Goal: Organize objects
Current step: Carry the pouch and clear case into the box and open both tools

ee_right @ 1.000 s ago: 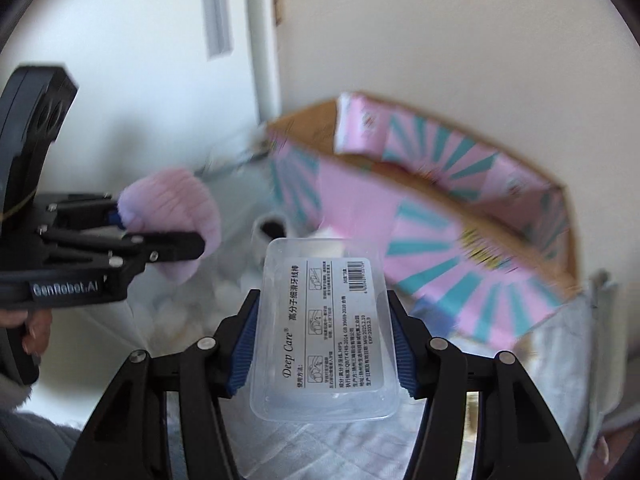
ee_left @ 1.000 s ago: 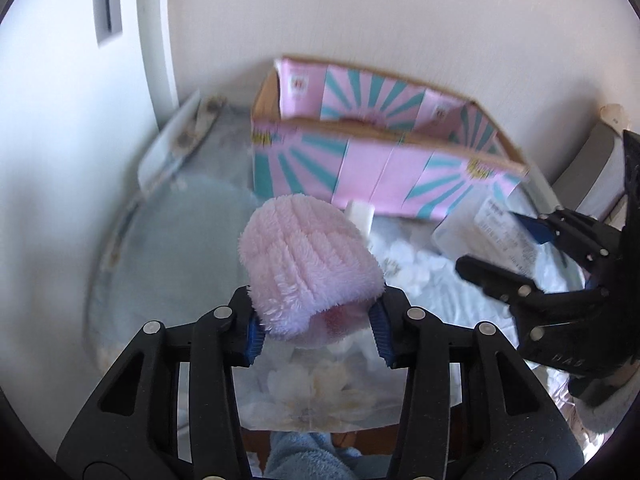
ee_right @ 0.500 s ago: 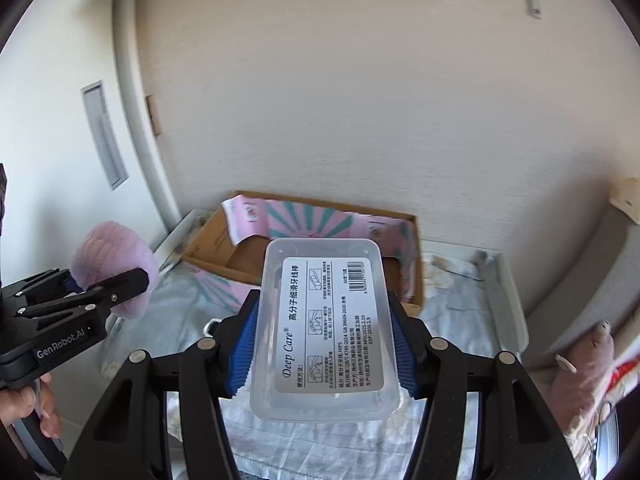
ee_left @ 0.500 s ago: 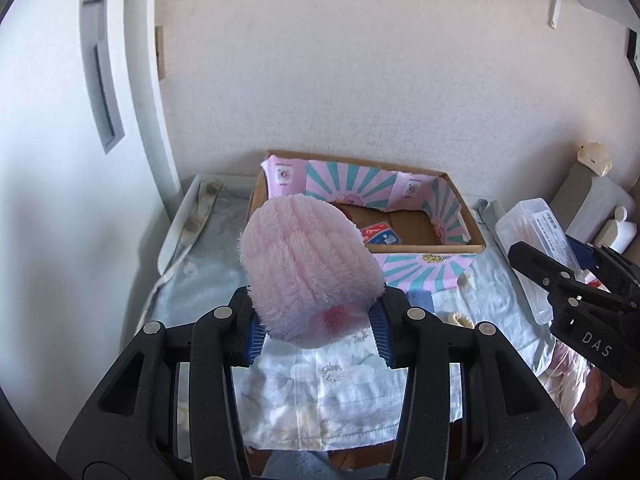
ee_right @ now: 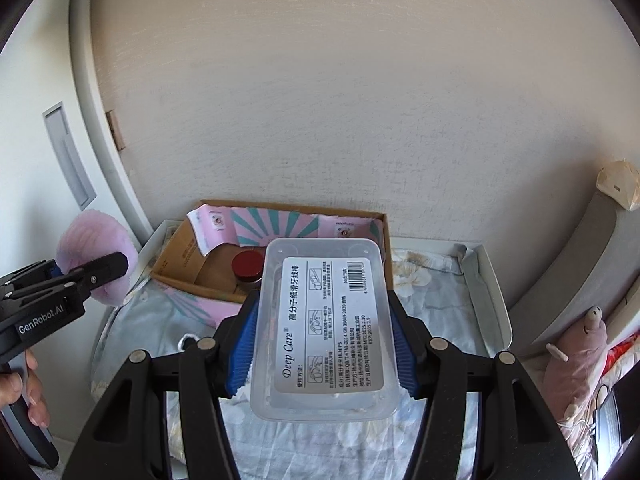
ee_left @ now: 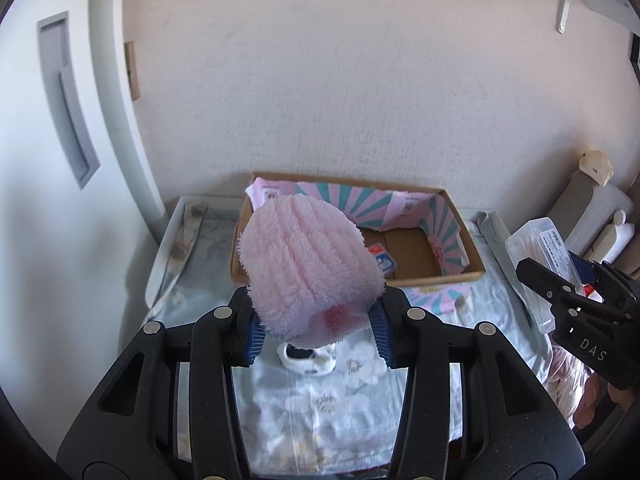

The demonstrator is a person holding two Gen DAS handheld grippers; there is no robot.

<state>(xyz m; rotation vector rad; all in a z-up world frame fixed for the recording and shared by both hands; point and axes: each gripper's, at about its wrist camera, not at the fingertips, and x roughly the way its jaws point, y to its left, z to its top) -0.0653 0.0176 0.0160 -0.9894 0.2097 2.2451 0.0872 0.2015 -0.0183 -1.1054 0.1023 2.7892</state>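
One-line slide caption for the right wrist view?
Right gripper holds a clear plastic box above the floral cloth, facing the cardboard box; left gripper holds a pink fluffy item.

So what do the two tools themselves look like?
Both tools are matte black plastic frames with silver rivets and ribbed blue pads on their fingers. The left tool bears white "GenRobot.AI" lettering; the right tool bears "DAS". No cables show.
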